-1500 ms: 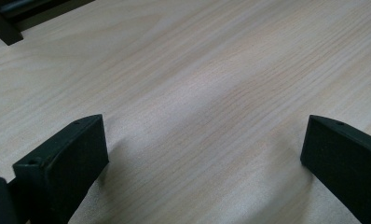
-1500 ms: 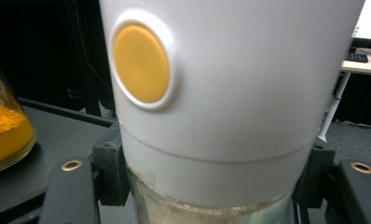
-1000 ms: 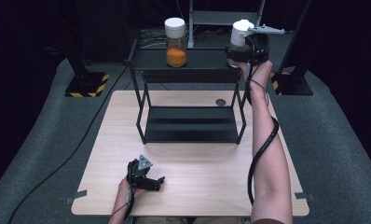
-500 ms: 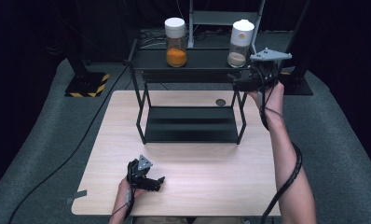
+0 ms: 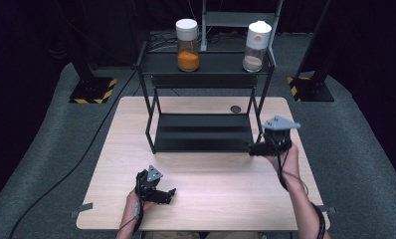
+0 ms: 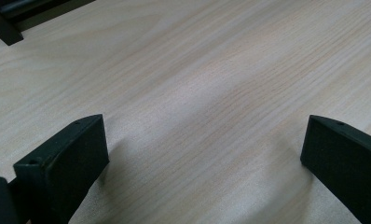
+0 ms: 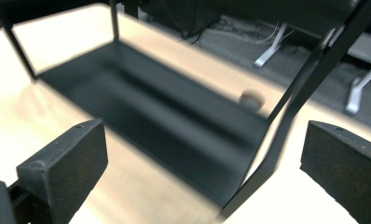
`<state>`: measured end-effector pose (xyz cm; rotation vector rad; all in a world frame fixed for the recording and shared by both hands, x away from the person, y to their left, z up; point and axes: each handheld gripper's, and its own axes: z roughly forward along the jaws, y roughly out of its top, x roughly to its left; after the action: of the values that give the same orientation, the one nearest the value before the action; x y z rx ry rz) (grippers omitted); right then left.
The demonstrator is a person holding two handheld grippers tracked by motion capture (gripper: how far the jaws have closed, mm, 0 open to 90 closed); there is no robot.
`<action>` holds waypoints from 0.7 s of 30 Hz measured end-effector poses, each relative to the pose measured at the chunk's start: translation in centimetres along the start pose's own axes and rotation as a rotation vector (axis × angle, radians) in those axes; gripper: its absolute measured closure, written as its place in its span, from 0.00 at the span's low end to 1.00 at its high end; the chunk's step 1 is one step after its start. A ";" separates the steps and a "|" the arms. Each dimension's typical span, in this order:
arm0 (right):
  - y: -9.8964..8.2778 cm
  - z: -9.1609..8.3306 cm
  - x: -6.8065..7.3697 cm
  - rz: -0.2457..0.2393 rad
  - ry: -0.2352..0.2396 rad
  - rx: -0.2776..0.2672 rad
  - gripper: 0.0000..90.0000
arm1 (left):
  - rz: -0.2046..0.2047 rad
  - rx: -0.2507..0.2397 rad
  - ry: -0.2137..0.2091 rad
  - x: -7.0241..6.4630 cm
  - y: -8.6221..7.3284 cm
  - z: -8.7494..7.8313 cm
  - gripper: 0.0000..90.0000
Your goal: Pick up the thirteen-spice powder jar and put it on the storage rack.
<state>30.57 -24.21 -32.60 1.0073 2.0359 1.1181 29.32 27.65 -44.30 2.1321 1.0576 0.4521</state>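
Black steel shelving, a two-tier rack (image 5: 151, 129), stands at the middle of my worktop (image 5: 111, 164), and both jars are up on its top shelf: the orange-powder jar (image 5: 187, 46) to the left, the tan-powder jar (image 5: 256, 47) at the right end, each upright with a white lid and well apart from one another. I judge the placing of the tan-powder jar done, since it stands free on the shelf with nothing touching it

My right gripper (image 5: 255, 148) is low beside the rack's front right leg, near the lower shelf (image 5: 201, 133); its jaws have just been opening and now stand at their widest with nothing between them, which the right gripper view confirms, looking past the pads at the bare lower shelf and the leg. My left gripper (image 5: 167, 195) rests on the worktop close to the near edge, jaws spread wide too, only bare wood between them in the left gripper view

A small dark round thing (image 5: 235, 109) lies on the worktop behind the rack; I cannot tell what it is. What is left, as I read it, is little: bring the right hand to rest, unless the lower shelf is still to be filled
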 end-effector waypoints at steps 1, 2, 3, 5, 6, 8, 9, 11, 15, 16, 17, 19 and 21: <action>-1.3 0.3 0.3 0.013 0.008 0.011 0.00 | 0.000 0.001 0.000 0.0 0.0 0.0 0.00; -2.6 0.6 0.5 0.030 0.017 0.022 0.00 | 0.001 0.001 0.000 0.0 0.0 0.0 0.00; -3.8 0.9 0.7 0.045 0.025 0.037 0.00 | 0.000 0.000 0.000 0.0 0.0 0.0 0.00; -6.8 1.7 1.5 0.076 0.036 0.088 0.00 | -0.001 -0.001 0.000 0.0 0.0 0.0 0.00; -6.8 1.7 1.5 0.076 0.036 0.088 0.00 | 0.002 0.001 0.000 0.0 0.0 0.0 0.00; -8.4 2.0 1.9 0.092 0.038 0.118 0.00 | -0.001 0.000 0.000 0.0 0.0 0.0 0.00; -9.0 2.1 2.1 0.097 0.039 0.129 0.00 | 0.000 0.000 0.000 0.0 0.0 0.0 0.00; -9.9 2.2 2.5 0.101 0.038 0.156 0.00 | 0.000 0.000 0.000 0.0 0.0 0.0 0.00; -10.8 2.3 3.1 0.083 0.045 0.184 0.00 | 0.001 0.000 -0.001 0.0 0.0 0.0 0.00; -11.0 2.3 3.1 0.080 0.053 0.188 0.00 | 0.001 0.000 -0.001 0.0 0.0 0.0 0.00; -11.2 2.4 3.2 0.084 0.057 0.191 0.00 | 0.001 -0.001 -0.001 0.0 0.0 0.0 0.00; -11.5 2.5 3.2 0.092 0.059 0.196 0.00 | 0.001 0.000 -0.001 0.0 0.0 0.0 0.00; -11.6 2.4 3.4 0.084 0.052 0.188 0.00 | 0.001 0.000 -0.001 0.0 0.0 0.0 0.00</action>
<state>26.84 -24.53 -44.38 1.1773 2.1900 1.0181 29.33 27.65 -44.30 2.1326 1.0559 0.4516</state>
